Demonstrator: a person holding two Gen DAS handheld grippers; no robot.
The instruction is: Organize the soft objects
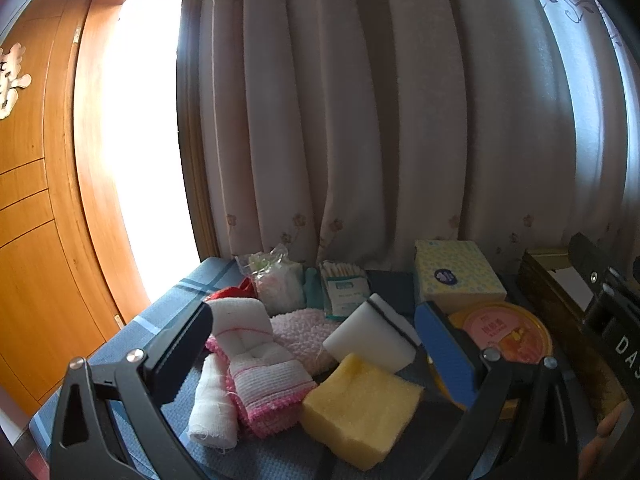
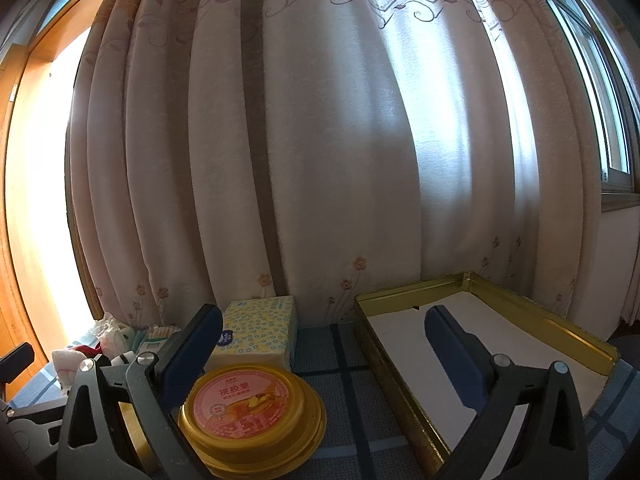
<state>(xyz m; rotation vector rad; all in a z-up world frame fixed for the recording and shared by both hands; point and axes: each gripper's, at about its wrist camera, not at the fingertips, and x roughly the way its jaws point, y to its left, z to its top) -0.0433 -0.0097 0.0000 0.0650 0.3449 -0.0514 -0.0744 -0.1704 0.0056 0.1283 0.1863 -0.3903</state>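
In the left wrist view, soft items lie on a blue checked cloth point(image 1: 168, 304). They are a yellow sponge point(image 1: 360, 404), a white sponge point(image 1: 370, 338), a pink fluffy cloth point(image 1: 300, 334), a pink-and-white towel point(image 1: 260, 368) and a white gauze roll point(image 1: 210, 408). My left gripper point(image 1: 316, 346) hangs open just above this pile, holding nothing. My right gripper point(image 2: 324, 356) is open and empty too. Its left finger is over a round yellow tin point(image 2: 252, 412) and its right finger over a gold tray point(image 2: 532, 320) lined in white.
A yellow dotted tissue pack point(image 1: 452, 276) stands behind the tin. A cotton swab packet point(image 1: 344, 290), a clear plastic bag point(image 1: 276, 280) and something red point(image 1: 232, 292) lie at the back. A curtain point(image 2: 320, 140) closes off the far side. A wooden door frame point(image 1: 100, 160) is on the left.
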